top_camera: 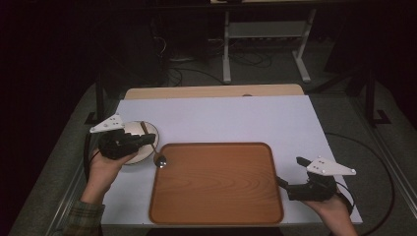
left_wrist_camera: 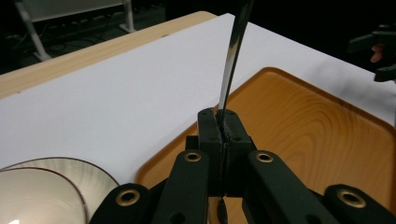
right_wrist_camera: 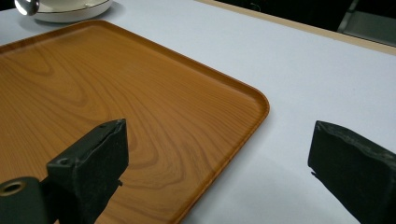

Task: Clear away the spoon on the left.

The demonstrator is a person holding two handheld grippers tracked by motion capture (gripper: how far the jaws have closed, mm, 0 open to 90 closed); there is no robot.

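A white sheet (top_camera: 221, 118) covers the pale wooden table (top_camera: 211, 91), with grey carpet, cables and a white desk frame (top_camera: 265, 39) in the dark room beyond. The left gripper (top_camera: 150, 140) pinches a metal spoon (left_wrist_camera: 232, 60) by its handle, bowl hanging over the wooden tray's (top_camera: 216, 216) left edge, beside a gold-rimmed white plate (left_wrist_camera: 70, 170). The right gripper (top_camera: 289, 172) rests with jaws spread, right of the tray.

Room dark from my station; light falls from above onto the white table cover (top_camera: 221, 118), floor and background nearly black. High view soft, low contrast. Ahead of my left gripper (left_wrist_camera: 223, 122) the spoon (left_wrist_camera: 232, 56) shows a bright streak of glare. Around my right gripper (right_wrist_camera: 219, 154) the tray (right_wrist_camera: 140, 93) is sharp; near jaws slightly blurred.
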